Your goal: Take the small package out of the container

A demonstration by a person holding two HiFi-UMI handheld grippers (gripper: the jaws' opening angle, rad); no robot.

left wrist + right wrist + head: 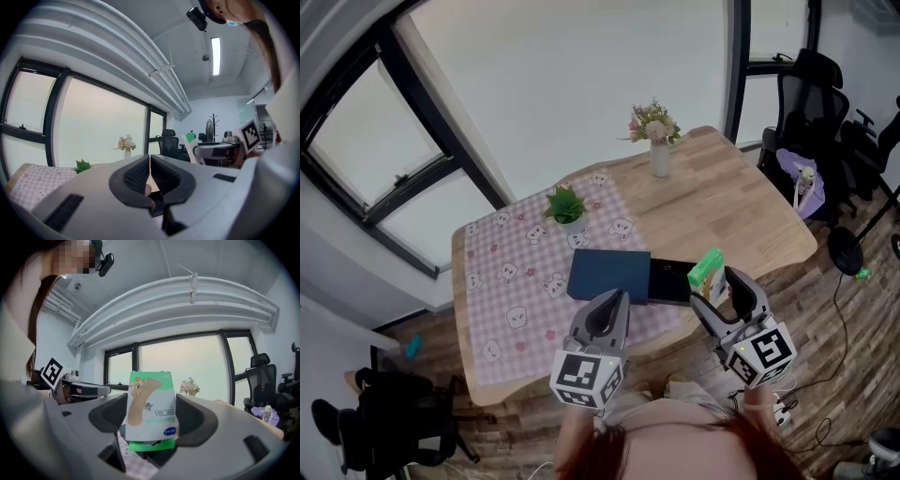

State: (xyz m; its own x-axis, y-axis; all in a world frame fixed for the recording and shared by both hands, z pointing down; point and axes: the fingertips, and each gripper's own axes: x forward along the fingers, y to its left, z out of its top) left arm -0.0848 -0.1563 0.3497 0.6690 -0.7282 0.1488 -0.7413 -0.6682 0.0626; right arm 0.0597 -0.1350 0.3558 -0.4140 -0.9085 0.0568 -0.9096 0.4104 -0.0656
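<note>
I see a wooden bench on plank flooring, dark-framed windows along the wall, black office chairs at right, and one ceiling strip light lit.

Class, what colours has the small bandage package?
Small bandage package: green and white; right gripper view.

The bandage box is green and white, printed with a tan plaster strip and a blue oval. The container is dark navy. A pink-and-white checked tablecloth dotted with small white animal faces lies on the pale wood counter. The left gripper and right gripper are grey, with black fingers and black-and-white marker cubes.
</note>
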